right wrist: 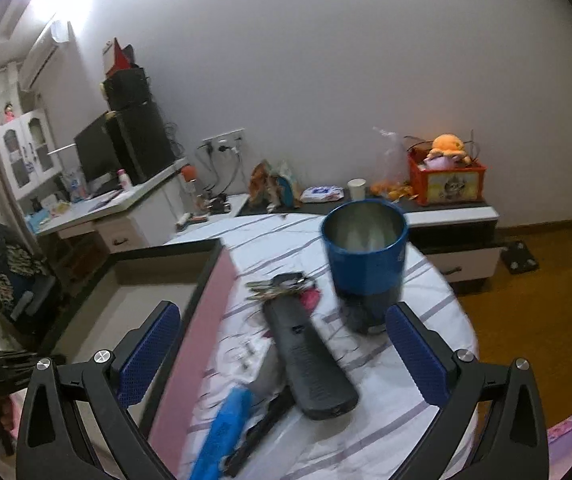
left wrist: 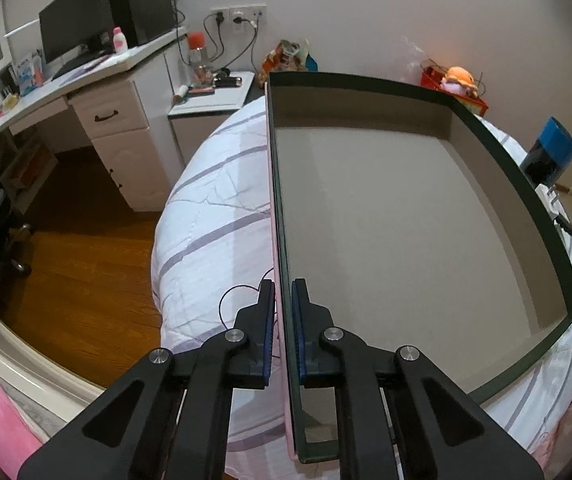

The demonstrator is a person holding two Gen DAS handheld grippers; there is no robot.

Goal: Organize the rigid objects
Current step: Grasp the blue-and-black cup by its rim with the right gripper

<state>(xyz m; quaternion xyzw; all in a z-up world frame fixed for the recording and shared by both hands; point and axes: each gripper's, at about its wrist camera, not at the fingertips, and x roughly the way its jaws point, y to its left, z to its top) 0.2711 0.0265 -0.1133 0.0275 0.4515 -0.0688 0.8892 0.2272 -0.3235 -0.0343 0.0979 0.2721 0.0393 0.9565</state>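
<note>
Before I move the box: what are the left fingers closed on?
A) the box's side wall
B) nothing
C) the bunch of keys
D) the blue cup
A: in the left wrist view the left gripper pinches the thin side wall of the box, which is empty.

left gripper (left wrist: 284, 320): clamped on box wall
box (left wrist: 386, 220): empty, pink outside, lay on striped bedding (left wrist: 206, 216)

Your matt cardboard box (left wrist: 386, 216) rests on smooth striped cloth bedding (left wrist: 214, 208); the blue cup (right wrist: 366, 252) shows a shiny metal lining, the black remote (right wrist: 310, 360) textured plastic, the floor (left wrist: 86, 272) glossy wood.
</note>
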